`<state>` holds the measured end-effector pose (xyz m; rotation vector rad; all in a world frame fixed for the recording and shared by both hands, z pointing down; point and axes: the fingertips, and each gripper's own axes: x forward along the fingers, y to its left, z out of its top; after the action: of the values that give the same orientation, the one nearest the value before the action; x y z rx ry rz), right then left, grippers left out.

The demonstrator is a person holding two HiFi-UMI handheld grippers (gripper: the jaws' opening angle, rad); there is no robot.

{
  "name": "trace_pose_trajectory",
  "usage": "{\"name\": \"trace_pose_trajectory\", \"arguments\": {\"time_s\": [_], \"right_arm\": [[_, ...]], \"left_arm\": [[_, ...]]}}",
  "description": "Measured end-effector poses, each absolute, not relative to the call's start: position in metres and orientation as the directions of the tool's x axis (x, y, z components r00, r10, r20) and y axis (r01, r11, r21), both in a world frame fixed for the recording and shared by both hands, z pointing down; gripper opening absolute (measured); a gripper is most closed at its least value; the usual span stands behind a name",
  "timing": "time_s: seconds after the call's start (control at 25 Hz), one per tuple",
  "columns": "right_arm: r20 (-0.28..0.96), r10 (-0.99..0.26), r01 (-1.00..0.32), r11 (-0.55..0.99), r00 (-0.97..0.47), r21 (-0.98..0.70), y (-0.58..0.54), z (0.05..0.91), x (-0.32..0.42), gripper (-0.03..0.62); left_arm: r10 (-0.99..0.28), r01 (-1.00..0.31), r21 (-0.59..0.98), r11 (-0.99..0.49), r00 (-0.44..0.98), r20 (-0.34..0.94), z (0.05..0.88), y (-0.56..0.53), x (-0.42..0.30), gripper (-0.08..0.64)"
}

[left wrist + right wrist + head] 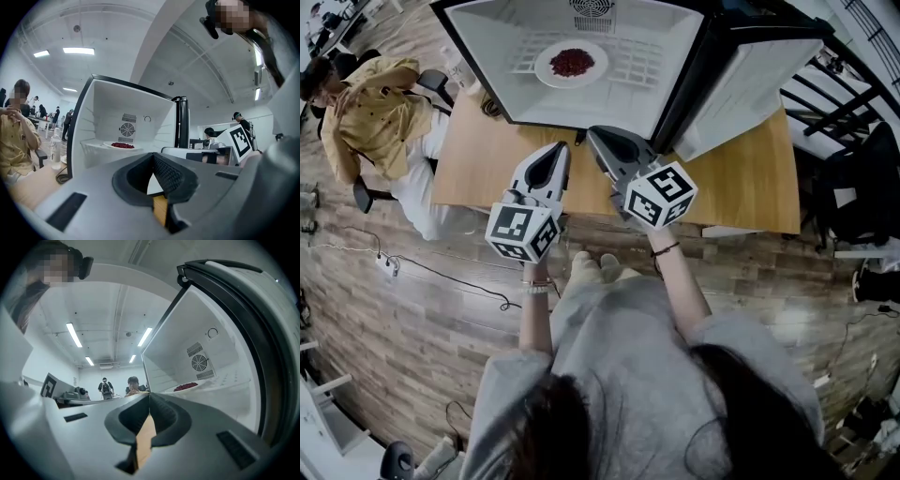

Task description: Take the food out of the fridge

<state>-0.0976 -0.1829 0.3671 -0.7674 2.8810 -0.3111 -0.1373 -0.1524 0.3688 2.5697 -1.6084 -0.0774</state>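
A white plate (pixel 546 67) of dark red food (pixel 572 62) sits on the wire shelf inside the open mini fridge (pixel 478 42). Both grippers hover level over the table's near edge, short of the fridge opening. My left gripper (pixel 561 150) is shut and empty; in its own view the jaws (pixel 152 155) meet, and the plate (pixel 121 146) lies beyond them to the left. My right gripper (pixel 598 134) is shut and empty as well. Past its closed tips (pixel 150 397) the red food (pixel 186 386) shows on the shelf to the right.
The fridge stands on a wooden table (pixel 478 159), its door (pixel 750 84) swung open to the right. A person in a yellow shirt (pixel 366 112) sits at the table's left end, by a water bottle (pixel 55 149). A black chair (pixel 853 178) stands at the right.
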Motion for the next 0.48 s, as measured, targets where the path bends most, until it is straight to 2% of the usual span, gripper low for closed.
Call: {"name": "trace_pose_trajectory", "arguments": {"time_s": [0.48], "right_arm": [[-0.135, -0.645, -0.540, 0.721, -0.752, -0.433, -0.223, 0.369, -0.114, 0.009]], "left_arm": [[-0.808, -0.808, 0.111, -0.579, 0.586, 0.052, 0.371, -0.187, -0.163, 0.008]]}}
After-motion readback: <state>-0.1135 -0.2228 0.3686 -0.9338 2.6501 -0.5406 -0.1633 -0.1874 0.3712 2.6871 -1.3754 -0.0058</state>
